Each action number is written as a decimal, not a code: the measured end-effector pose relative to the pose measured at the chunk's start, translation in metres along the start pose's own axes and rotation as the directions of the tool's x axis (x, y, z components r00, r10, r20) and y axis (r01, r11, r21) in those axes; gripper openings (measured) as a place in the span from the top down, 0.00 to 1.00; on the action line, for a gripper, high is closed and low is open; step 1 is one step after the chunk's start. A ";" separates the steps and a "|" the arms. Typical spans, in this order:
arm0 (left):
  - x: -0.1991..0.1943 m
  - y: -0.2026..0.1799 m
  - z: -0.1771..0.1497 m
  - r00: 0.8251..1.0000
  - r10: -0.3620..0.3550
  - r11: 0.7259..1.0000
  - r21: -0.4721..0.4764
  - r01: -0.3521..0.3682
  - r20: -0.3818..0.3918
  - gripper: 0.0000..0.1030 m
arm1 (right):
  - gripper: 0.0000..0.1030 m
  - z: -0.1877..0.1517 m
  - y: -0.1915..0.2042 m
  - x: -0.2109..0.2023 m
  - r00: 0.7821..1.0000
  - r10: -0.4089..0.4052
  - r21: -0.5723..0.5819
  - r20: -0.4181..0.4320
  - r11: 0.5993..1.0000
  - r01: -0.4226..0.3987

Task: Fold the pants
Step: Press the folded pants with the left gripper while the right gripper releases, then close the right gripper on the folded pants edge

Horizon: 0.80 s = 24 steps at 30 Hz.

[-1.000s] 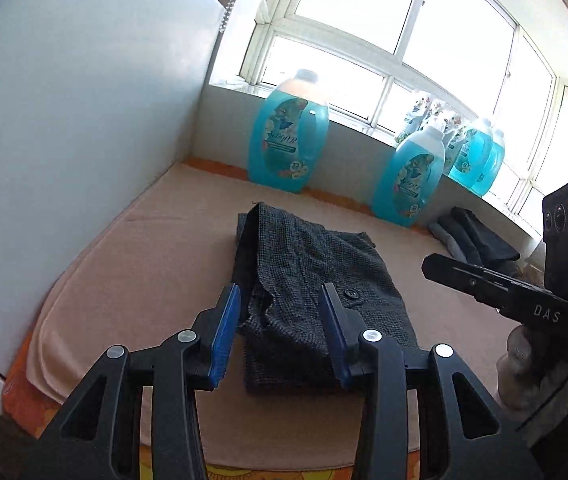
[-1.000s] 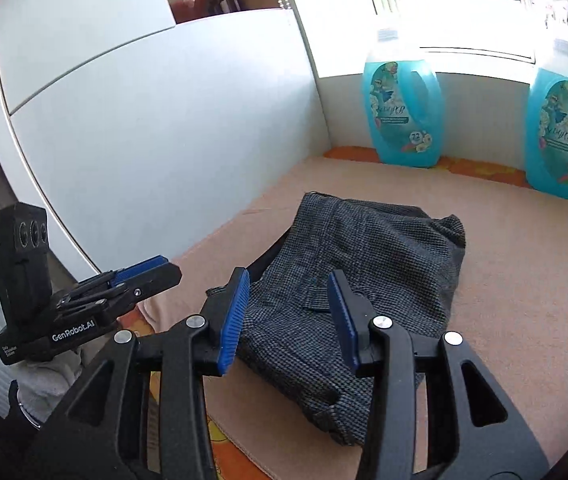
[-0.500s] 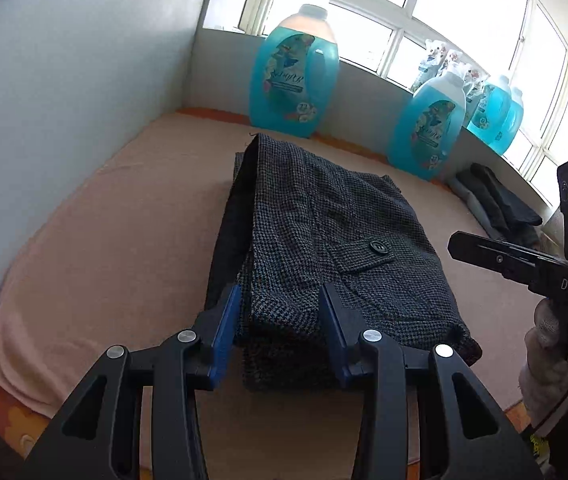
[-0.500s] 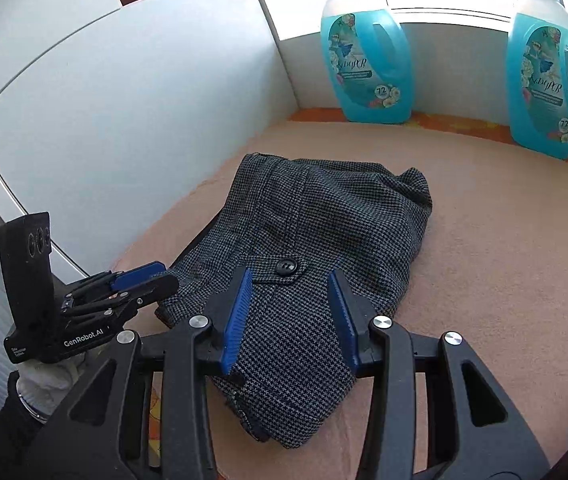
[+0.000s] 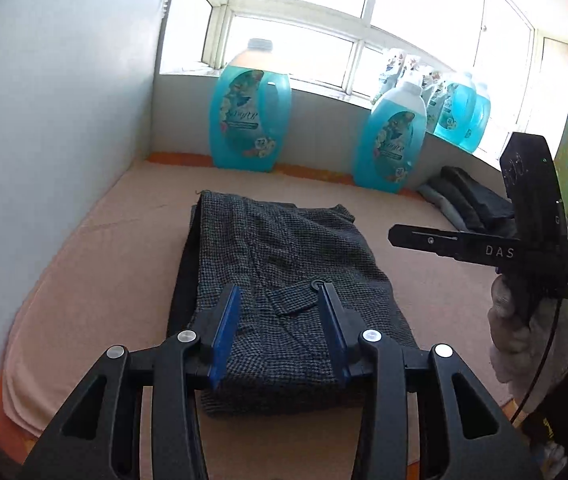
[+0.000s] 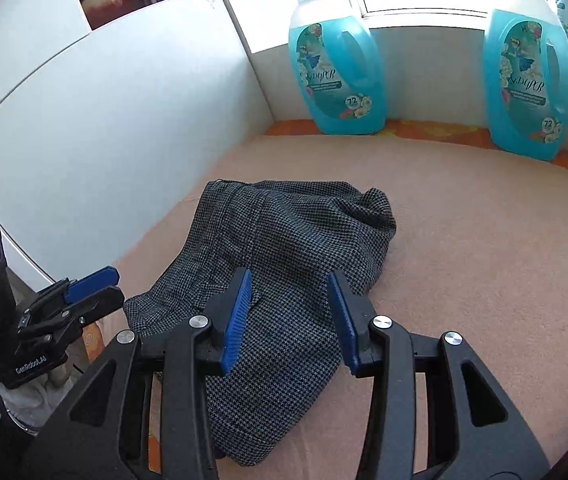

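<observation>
Dark grey houndstooth pants (image 5: 284, 264) lie folded in a compact stack on a beige padded surface (image 5: 124, 248). They also show in the right wrist view (image 6: 284, 248), with a lump at the far right corner. My left gripper (image 5: 280, 300) is open and empty, held above the stack's near end by a buttoned pocket flap. My right gripper (image 6: 290, 288) is open and empty above the stack's near right part. The right gripper also shows at the right of the left wrist view (image 5: 404, 236), and the left gripper shows at the left of the right wrist view (image 6: 112, 284).
Two big blue detergent bottles (image 5: 250, 120) (image 5: 390, 140) stand against the back wall, with more on the window sill (image 5: 464, 116). A white panel (image 5: 44, 120) bounds the left side. Folded dark clothes (image 5: 468, 200) lie at the back right.
Both grippers have pulled back and risen from the stack after dipping close to it. The pants lie still. Both grippers stay open.
</observation>
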State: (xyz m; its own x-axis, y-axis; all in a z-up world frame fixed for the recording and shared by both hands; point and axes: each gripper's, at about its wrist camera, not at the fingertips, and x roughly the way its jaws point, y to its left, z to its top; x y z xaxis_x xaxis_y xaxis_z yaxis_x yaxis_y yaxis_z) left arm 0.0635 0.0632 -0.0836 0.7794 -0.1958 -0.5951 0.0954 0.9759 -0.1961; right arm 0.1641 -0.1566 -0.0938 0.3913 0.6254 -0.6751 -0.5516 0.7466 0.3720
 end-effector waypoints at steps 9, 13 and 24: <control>0.048 -0.030 -0.031 0.984 -0.067 0.993 0.090 0.082 -0.165 0.62 | 0.77 0.038 -0.036 0.064 0.995 0.051 0.071 -0.091 0.997 -0.044; 0.048 -0.026 -0.039 0.984 -0.074 0.992 0.086 0.089 -0.165 0.62 | 0.77 0.046 -0.057 0.100 0.992 0.017 0.126 -0.127 0.992 -0.001; 0.023 -0.009 -0.040 0.990 -0.084 0.996 0.010 0.086 -0.117 0.62 | 0.61 0.052 -0.092 0.094 0.996 0.034 0.243 -0.082 0.970 -0.014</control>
State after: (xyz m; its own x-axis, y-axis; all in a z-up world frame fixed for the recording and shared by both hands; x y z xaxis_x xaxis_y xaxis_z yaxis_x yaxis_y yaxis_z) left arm 0.0558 0.0464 -0.1272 0.6909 -0.2872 -0.6634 0.1681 0.9564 -0.2390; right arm 0.2897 -0.1542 -0.1587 0.3102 0.6300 -0.7119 -0.3617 0.7708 0.5245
